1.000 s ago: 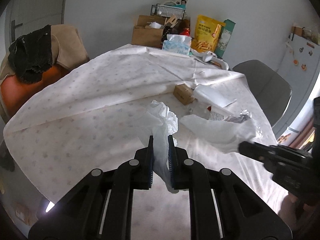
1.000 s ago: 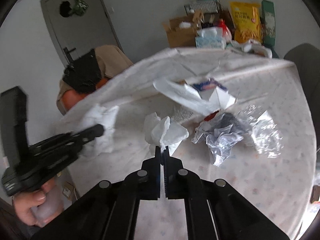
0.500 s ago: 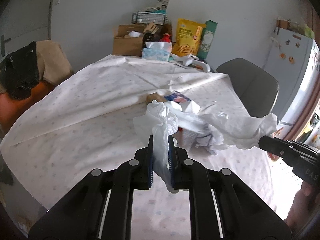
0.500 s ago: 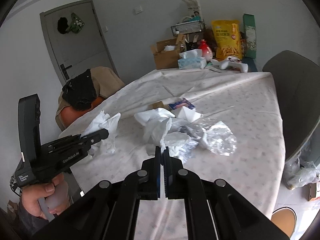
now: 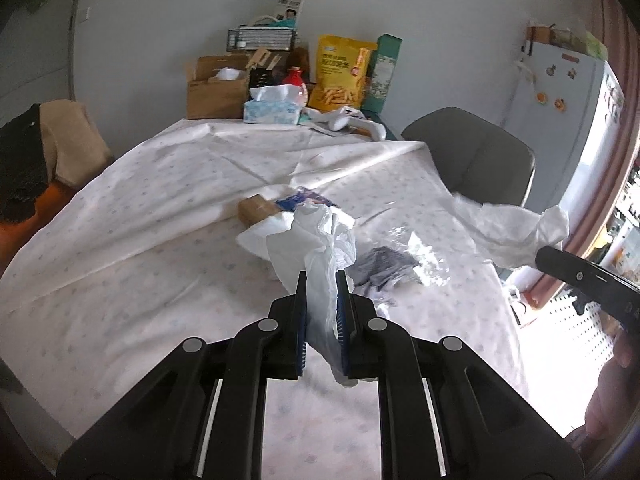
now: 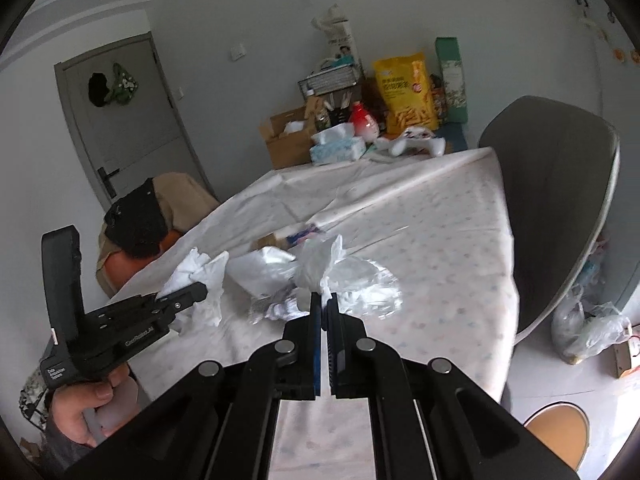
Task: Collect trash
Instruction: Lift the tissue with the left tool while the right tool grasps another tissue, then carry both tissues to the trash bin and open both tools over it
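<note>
A white plastic trash bag [image 5: 316, 240] is held up between my two grippers above the table. My left gripper [image 5: 321, 280] is shut on one edge of the bag. My right gripper [image 6: 324, 300] is shut on the other edge [image 6: 320, 260]; it also shows at the right of the left wrist view [image 5: 552, 256], with bag plastic [image 5: 512, 228] hanging from it. Under the bag lie clear crumpled wrap [image 6: 360, 280], a dark crumpled wrapper [image 5: 384, 268], a small brown box [image 5: 256, 208] and a blue-printed packet [image 5: 300, 200].
The table carries a white dotted cloth [image 5: 160, 240]. At its far end stand a cardboard box [image 5: 216, 92], a tissue box [image 5: 272, 108] and a yellow snack bag [image 5: 344, 72]. A grey chair [image 6: 560, 208] stands at the right, another chair with clothes [image 6: 152, 216] at the left. Filled bags [image 6: 588, 328] lie on the floor.
Both grippers have lifted and pulled back from the table with the bag stretched between them. The right gripper moved further right. The trash pile now lies farther ahead.
</note>
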Demonstrator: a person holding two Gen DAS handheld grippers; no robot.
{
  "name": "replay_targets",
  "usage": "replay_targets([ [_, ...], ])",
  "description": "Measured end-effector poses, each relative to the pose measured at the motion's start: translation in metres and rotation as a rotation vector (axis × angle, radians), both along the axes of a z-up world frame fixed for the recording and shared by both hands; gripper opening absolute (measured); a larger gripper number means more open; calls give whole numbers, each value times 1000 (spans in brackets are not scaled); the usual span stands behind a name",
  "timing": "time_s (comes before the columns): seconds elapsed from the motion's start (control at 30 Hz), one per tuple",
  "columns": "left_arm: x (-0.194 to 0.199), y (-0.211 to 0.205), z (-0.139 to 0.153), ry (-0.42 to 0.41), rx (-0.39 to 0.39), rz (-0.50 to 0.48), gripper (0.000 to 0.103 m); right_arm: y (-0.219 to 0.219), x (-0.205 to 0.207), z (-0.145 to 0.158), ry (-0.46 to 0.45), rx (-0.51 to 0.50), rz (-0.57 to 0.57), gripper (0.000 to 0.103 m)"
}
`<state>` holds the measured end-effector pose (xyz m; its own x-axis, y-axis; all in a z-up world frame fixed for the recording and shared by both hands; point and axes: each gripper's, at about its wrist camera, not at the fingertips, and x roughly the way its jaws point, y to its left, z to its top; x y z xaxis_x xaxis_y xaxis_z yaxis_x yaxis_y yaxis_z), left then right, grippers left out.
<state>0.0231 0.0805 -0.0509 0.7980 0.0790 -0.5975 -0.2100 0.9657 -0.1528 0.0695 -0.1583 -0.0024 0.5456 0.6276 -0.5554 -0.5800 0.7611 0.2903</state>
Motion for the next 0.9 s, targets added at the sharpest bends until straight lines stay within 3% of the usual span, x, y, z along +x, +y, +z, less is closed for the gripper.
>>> replay_targets([
  [0.2, 19, -25, 4, -3, 18, -62, 13, -32, 10, 3, -7, 3, -84, 4],
  [0.47, 61, -71, 5, 5, 20, -150, 13, -98, 24, -16, 33, -16, -232, 4],
  [0.9, 112, -184, 1, 42, 56, -371, 13, -193, 32, -54, 100, -73, -451, 4],
])
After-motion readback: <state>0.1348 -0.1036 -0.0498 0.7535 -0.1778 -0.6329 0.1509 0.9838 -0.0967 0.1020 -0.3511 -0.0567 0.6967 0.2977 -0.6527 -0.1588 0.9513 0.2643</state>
